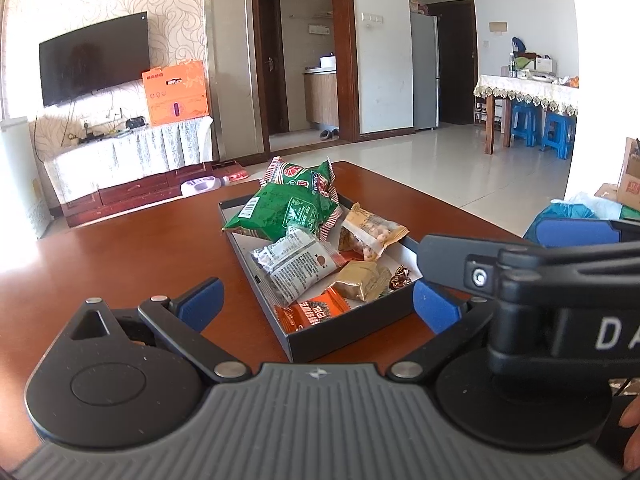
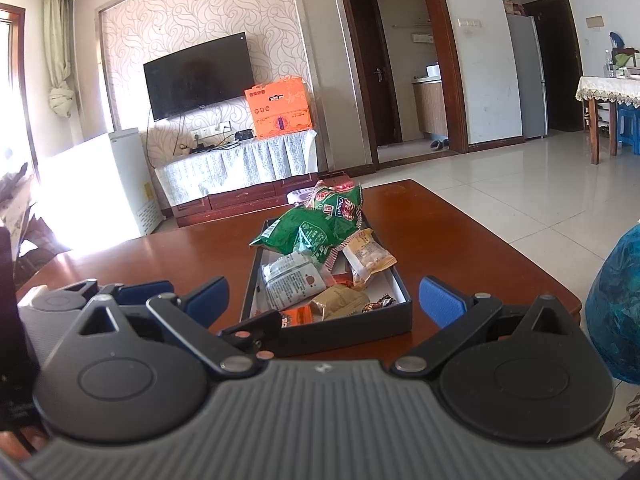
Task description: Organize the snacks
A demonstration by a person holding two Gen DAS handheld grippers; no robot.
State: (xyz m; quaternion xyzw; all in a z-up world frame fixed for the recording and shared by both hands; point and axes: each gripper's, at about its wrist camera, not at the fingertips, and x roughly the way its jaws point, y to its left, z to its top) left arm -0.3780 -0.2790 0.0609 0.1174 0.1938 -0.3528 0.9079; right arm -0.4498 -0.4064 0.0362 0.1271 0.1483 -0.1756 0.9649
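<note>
I am holding my left claw [image 1: 320,300] and right claw [image 2: 324,300] wide and empty; the snack packets are all lying heaped in the tray [image 1: 352,330] on the worktop [image 1: 120,264], seemingly little left.

Orange packet [image 1: 310,314] half behind box wall [image 1: 352,334]

Right tongs [image 2: 322,300] gape wide before the dark snack tray [image 2: 344,330] on the table [image 2: 460,236].

One tray [image 1: 348,330] on one bench [image 1: 120,264] holds two green bags [image 1: 280,208], one peanut packet [image 1: 370,232], one grey-white packet [image 1: 296,266], one gold packet [image 1: 360,280], one orange packet [image 1: 312,312], one wrapped candy [image 1: 400,276].
</note>
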